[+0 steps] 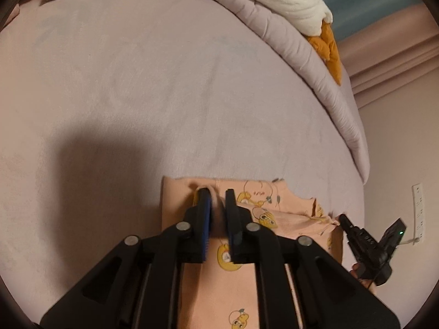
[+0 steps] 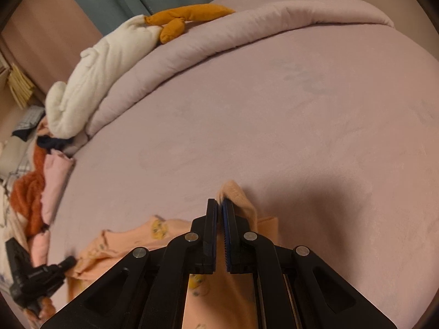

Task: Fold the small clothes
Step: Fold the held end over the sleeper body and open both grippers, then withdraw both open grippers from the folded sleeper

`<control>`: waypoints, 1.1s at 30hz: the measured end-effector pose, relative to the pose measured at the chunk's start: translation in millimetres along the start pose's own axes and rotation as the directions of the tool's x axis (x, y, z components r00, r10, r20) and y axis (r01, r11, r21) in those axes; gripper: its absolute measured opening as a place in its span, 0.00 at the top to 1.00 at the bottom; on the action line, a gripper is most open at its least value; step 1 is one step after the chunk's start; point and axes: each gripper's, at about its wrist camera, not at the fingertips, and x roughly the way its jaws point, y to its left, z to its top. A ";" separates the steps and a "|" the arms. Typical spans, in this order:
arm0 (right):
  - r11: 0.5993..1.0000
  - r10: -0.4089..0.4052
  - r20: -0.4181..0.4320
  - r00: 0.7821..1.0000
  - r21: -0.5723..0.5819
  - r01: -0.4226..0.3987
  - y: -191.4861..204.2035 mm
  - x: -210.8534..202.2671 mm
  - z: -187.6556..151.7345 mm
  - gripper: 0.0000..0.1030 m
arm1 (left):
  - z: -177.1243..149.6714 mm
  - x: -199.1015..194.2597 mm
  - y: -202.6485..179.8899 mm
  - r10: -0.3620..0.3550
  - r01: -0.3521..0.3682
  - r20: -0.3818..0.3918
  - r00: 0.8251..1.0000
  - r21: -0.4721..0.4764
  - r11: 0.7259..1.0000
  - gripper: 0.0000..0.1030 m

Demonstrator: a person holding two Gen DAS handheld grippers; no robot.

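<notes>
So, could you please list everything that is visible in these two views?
printed garment: one, peach with yellow cartoon prints, lying on the bed nearest the cameras
bed sheet: one, pale lilac-pink
duvet: one, lilac, bunched at the far edge
plush toy: one, white with orange parts, on the duvet
clothes pile: orange, pink, dark, at the bed's side
left gripper: black, slightly open
right gripper: black, pinching the garment

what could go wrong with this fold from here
1. The left gripper has parted around a pinch of the peach garment while the right gripper is clamped on its corner, so a pull could drag the fold crooked.
2. The cloth between the left gripper's fingers may snag on a pad as it lifts.
3. Bunched fabric near the right gripper may set a crease.
</notes>
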 end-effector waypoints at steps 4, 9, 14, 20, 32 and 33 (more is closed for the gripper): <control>0.999 0.021 0.013 1.000 0.033 -0.022 -8.1 0.1 5.5 0.95 | 6.0 -10.9 -1.6 0.033 -0.033 0.085 0.996 -0.003 0.999 0.59; 1.000 -0.021 0.041 0.999 0.000 0.021 -7.2 -9.8 6.8 0.94 | 9.1 -20.9 2.8 0.069 -0.070 0.102 0.992 0.002 0.998 0.59; 0.998 -0.039 0.048 0.998 -0.040 0.041 -3.7 -19.8 6.2 0.87 | -0.3 -32.9 -5.7 0.087 -0.096 0.128 0.988 0.066 0.993 0.41; 0.988 -0.091 0.061 0.994 -0.123 0.098 4.3 -30.4 -7.4 0.60 | -21.4 -30.6 -16.3 0.111 -0.122 0.080 0.991 0.149 0.981 0.36; 0.990 -0.042 0.017 0.999 -0.131 0.044 2.7 -48.9 -36.4 0.32 | -63.4 -28.0 -6.8 0.160 -0.156 -0.005 0.987 0.190 0.969 0.27; 0.992 -0.038 0.009 0.999 -0.124 0.038 0.0 -49.7 -38.9 0.32 | -65.4 -27.2 -4.6 0.162 -0.157 -0.012 0.987 0.186 0.970 0.27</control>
